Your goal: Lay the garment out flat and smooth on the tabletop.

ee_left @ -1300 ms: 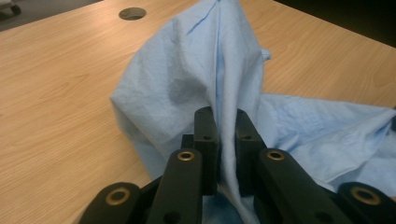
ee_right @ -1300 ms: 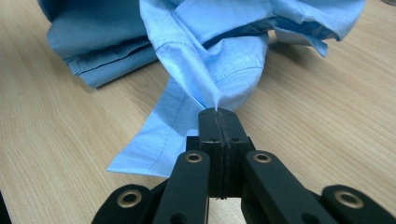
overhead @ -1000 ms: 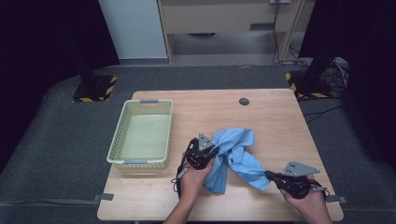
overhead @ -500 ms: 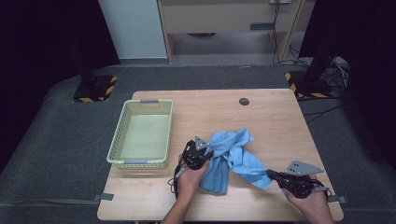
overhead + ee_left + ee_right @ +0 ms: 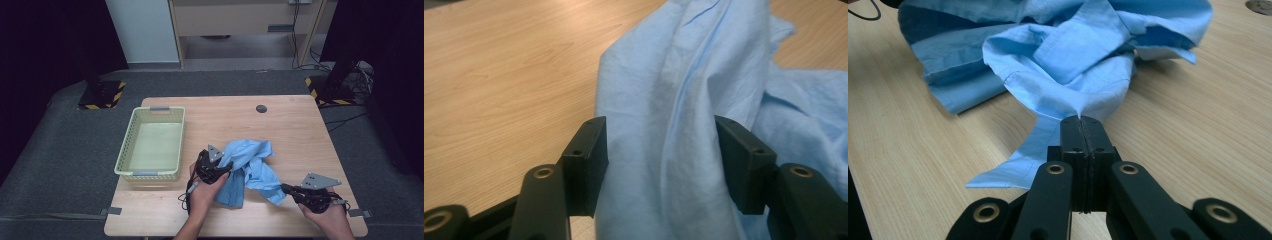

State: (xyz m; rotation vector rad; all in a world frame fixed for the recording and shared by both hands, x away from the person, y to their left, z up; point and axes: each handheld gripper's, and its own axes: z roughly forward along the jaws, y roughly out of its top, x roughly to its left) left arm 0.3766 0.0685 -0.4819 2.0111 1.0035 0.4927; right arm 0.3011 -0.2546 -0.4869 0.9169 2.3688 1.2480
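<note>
- high view: a blue shirt (image 5: 250, 167) lies bunched up on the wooden surface (image 5: 295, 125), near the front edge, between the two hands.
- a pale green basket (image 5: 152, 145) sits to the left of the shirt, apart from it, and it has nothing in it.
- the left gripper (image 5: 220, 167) is at the left side of the shirt. its jaws have just been opening.
- in the left gripper view, the black pads (image 5: 586, 162) stand apart with a fold of shirt (image 5: 674, 130) hanging between them. the cloth brushes them, but they do not squeeze it. so this gripper has let go.
- the right gripper (image 5: 287, 189) is at the shirt's lower right corner.
- in the right gripper view, its jaws are pressed tight together on a thin bit of the shirt (image 5: 1073, 65), and the cloth pulls to a point right at the tips (image 5: 1081, 122). this gripper is holding on.
- i think the step now is sorting out the shirt: one hand keeps a corner while the other lets go to find a better place to grab.
- next, the left gripper likely needs to move to a new edge or corner and pinch only one layer, not a thick bunch.
- the right gripper should keep holding, so the shirt does not slide away.
- the shirt is soft and floppy, so slow pulls will likely work best.
</note>
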